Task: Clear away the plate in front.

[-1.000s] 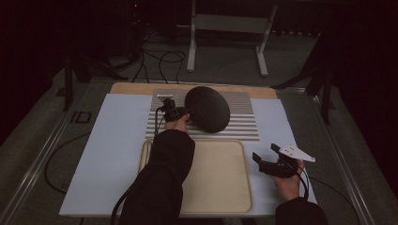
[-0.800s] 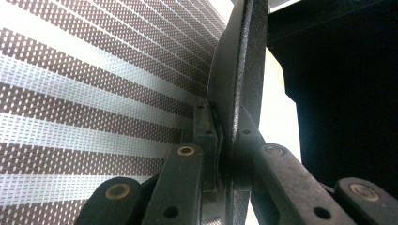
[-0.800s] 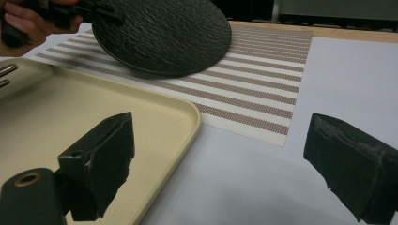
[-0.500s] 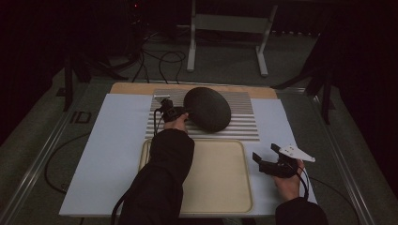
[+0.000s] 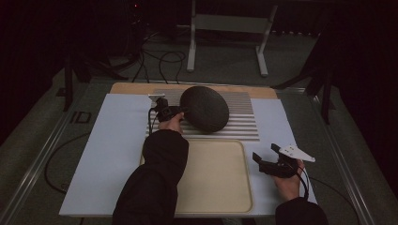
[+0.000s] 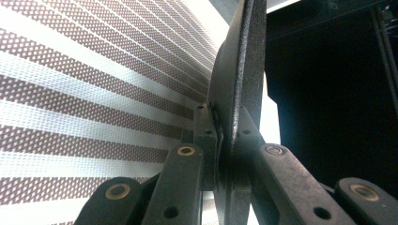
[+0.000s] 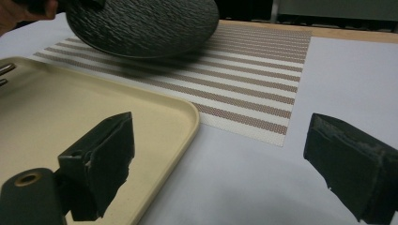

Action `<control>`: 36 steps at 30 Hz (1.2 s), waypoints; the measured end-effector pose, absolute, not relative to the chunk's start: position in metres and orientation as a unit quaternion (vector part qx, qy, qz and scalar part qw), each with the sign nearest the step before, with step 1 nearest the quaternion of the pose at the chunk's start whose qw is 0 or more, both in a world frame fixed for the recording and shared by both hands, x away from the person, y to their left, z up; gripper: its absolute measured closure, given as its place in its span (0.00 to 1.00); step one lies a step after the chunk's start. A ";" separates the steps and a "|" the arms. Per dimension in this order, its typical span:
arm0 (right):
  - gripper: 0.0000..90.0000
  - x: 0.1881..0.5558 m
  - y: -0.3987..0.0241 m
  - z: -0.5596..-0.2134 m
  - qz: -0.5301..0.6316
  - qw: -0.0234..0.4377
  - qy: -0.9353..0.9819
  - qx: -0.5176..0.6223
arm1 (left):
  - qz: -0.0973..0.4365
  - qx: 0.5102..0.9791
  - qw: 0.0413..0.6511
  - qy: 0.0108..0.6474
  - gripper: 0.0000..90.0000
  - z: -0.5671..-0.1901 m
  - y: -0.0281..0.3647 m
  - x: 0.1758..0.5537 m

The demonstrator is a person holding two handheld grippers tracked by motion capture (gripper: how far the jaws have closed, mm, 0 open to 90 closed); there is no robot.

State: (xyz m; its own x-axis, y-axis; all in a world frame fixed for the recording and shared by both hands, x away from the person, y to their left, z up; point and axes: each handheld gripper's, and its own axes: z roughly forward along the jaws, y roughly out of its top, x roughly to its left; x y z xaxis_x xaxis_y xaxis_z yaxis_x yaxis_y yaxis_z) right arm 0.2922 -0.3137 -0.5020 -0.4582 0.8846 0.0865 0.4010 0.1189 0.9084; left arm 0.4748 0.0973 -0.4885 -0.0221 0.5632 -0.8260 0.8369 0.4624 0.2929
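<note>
- Over the striped placemat (image 5: 244, 123), your left gripper (image 5: 180, 111) has its jaws clamped on the rim of the dark textured plate (image 5: 205, 108), which hangs tilted above the mat; from the high view I cannot tell whether its far edge touches.
- Beside the mat's near edge lies the cream tray (image 5: 220, 180), bare on every part that shows.
- Right of that tray, your right gripper (image 5: 263, 159) rests low with its jaws standing wide and nothing between them.
- My judgement: the plate is picked up, but its set-down is still to come, either on the mat or on the tray; the pictures do not settle which.
- Along the left gripper view, the plate (image 6: 241, 70) shows edge-on, so its face and underside stay hidden there.
- Beyond the mat, the room is too dark to read.
- Your left sleeve covers the tray's left corner.
</note>
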 end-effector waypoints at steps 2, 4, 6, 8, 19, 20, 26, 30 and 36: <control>0.10 0.292 -0.313 -0.502 0.482 0.251 0.705 0.456 | -0.138 0.502 0.488 0.700 0.95 -0.487 0.101 0.473; 0.10 0.292 -0.313 -0.502 0.481 0.250 0.705 0.456 | -0.137 0.505 0.487 0.699 0.95 -0.486 0.104 0.471; 0.10 0.292 -0.313 -0.502 0.481 0.251 0.705 0.456 | -0.140 0.503 0.489 0.699 0.95 -0.486 0.108 0.469; 0.10 0.292 -0.314 -0.502 0.481 0.252 0.705 0.456 | -0.142 0.501 0.491 0.698 0.95 -0.486 0.111 0.467; 0.10 0.292 -0.313 -0.502 0.480 0.252 0.705 0.457 | -0.148 0.509 0.493 0.690 0.95 -0.484 0.122 0.453; 0.10 0.292 -0.313 -0.502 0.479 0.252 0.705 0.457 | -0.149 0.511 0.492 0.688 0.95 -0.483 0.123 0.452; 0.10 0.293 -0.313 -0.502 0.479 0.253 0.705 0.458 | -0.151 0.518 0.494 0.682 0.95 -0.483 0.129 0.444; 0.10 0.292 -0.313 -0.502 0.480 0.253 0.705 0.457 | -0.151 0.522 0.494 0.679 0.95 -0.481 0.132 0.440; 0.10 0.292 -0.312 -0.502 0.479 0.254 0.705 0.457 | -0.156 0.526 0.495 0.674 0.95 -0.481 0.137 0.433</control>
State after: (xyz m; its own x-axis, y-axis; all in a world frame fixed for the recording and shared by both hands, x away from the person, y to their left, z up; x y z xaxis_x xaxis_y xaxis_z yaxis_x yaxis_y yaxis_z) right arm 0.2924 -0.3124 -0.5022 -0.4532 0.8878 0.0799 0.4024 0.1238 0.9070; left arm 0.4329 0.1368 -0.4809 0.0427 0.5541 -0.8314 0.8628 0.3991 0.3103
